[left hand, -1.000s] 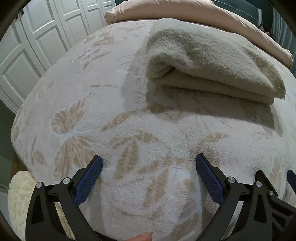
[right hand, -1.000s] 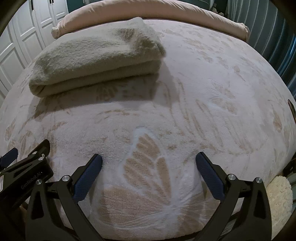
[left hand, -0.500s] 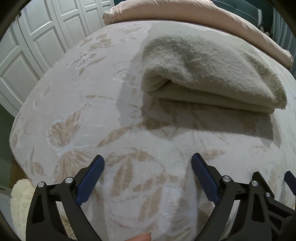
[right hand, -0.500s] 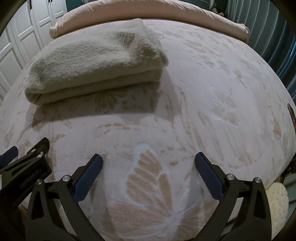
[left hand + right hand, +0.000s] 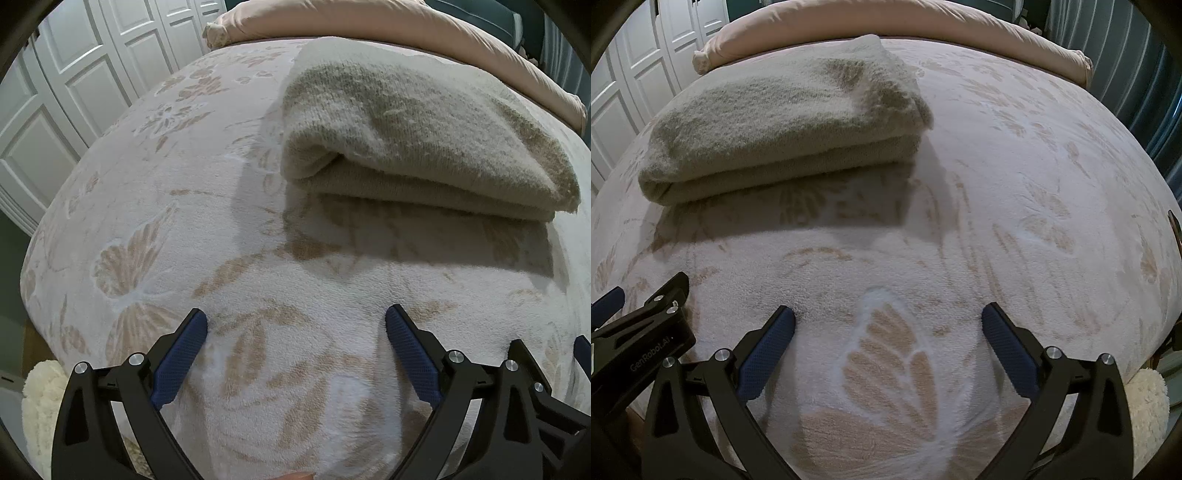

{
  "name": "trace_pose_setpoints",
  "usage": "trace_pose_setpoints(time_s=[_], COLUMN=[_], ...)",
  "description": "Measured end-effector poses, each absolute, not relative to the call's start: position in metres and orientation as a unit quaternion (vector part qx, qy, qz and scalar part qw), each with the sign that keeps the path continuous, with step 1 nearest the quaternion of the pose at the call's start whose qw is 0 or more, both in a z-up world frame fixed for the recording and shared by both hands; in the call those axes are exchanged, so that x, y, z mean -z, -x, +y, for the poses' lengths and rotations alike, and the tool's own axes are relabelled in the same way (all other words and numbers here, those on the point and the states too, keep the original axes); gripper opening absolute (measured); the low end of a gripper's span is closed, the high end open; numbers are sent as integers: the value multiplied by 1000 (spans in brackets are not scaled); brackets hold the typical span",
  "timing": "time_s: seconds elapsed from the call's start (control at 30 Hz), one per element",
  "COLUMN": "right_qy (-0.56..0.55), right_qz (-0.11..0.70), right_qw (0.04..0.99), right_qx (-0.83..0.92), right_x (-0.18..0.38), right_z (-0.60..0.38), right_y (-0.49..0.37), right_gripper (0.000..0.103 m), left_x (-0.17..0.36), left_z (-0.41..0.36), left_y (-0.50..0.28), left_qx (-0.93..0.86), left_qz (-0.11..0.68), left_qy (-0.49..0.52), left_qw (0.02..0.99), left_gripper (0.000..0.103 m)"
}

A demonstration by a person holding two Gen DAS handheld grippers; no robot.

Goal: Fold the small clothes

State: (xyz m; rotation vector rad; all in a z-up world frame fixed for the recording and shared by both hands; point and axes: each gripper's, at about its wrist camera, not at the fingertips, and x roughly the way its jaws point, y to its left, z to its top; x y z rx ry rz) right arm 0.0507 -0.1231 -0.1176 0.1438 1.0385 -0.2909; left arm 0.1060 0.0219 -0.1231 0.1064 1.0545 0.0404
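Beige fuzzy knit garment (image 5: 417, 136) folded flat on butterfly-print fleece blanket (image 5: 155, 206); left gripper (image 5: 295, 325), right gripper (image 5: 888, 323) spread wide, empty, apparently clear after folding.

Beige fuzzy knit garment (image 5: 417, 136), folded into a thick rectangular stack of several layers. Lies flat on the butterfly-print bed blanket (image 5: 177, 206), rounded fold edge facing the camera.

You are facing a bed (image 5: 155, 206) covered in a pale fleece blanket with tan butterfly prints. On it lies a folded beige garment (image 5: 417, 140), with a long pink pillow (image 5: 886, 22) along the far edge.
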Motion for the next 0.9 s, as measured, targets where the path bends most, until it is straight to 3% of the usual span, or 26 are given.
trace_pose_setpoints(time_s=[0.9], right_qy=[-67], right_qz=[494], right_qw=[856], right_qx=[137], right_x=[118], right_z=[-124], right_y=[-51], right_gripper=[98], left_x=[124], left_z=[22], left_y=[-107], left_qx=[-19], left_qz=[505], left_qy=[-52], left_qw=[861], left_gripper=[95])
